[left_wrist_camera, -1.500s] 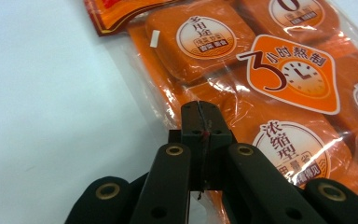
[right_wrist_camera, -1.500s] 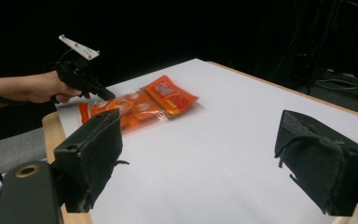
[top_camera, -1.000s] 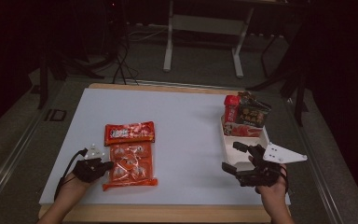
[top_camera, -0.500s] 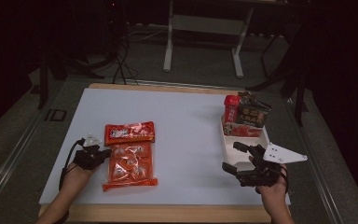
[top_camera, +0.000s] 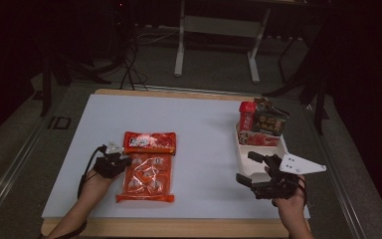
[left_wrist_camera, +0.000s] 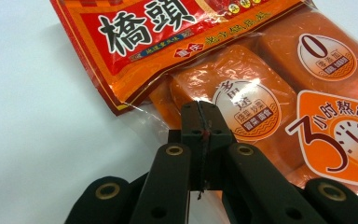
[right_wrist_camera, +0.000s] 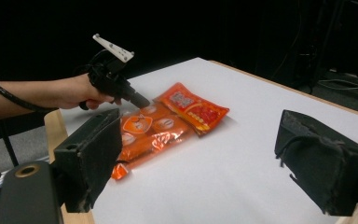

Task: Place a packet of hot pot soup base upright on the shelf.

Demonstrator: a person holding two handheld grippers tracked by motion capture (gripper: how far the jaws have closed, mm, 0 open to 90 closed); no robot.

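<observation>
Resting low on the white table (top_camera: 204, 129), left gripper (left_wrist_camera: 200, 109) with jaws pressed together, empty, tips touching left edge of orange snack bag (top_camera: 146, 172). Right gripper (top_camera: 252, 169) wide open, empty, well right of bag.

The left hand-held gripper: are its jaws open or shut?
Shut. In the left gripper view the left hand-held gripper has its two jaws pressed together, with nothing between them, over the orange snack bag.

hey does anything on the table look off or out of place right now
Nothing looks spilled or damaged. The orange snack bag lies flat with the smaller red packet overlapping its top edge. The left gripper, fingers shut, rests its tip on the bag's clear edge.
</observation>
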